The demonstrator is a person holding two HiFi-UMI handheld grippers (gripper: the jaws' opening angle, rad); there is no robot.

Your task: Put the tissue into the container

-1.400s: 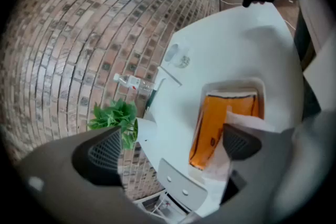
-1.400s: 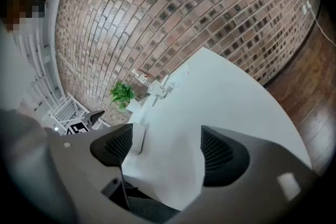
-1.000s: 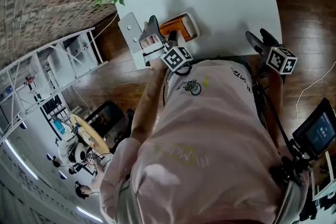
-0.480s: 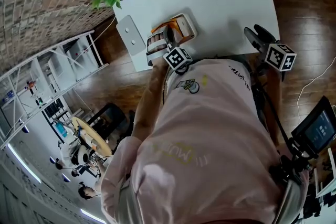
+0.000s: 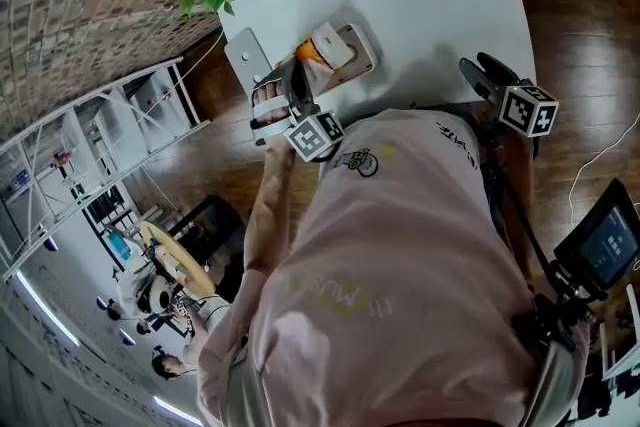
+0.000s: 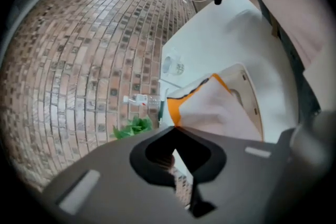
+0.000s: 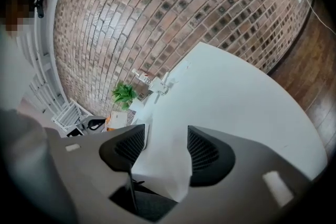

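The left tongs are clamped on a corner of the tissue, which runs from their tips to the box just ahead on the table. The right tongs have just been closing and pinch a second tissue hanging between their pads. Both sheets look feather-light, limp and easily torn. A firm pinch near an edge and a gentle draw should serve, since a jerk could rip the sheet or drag the box.
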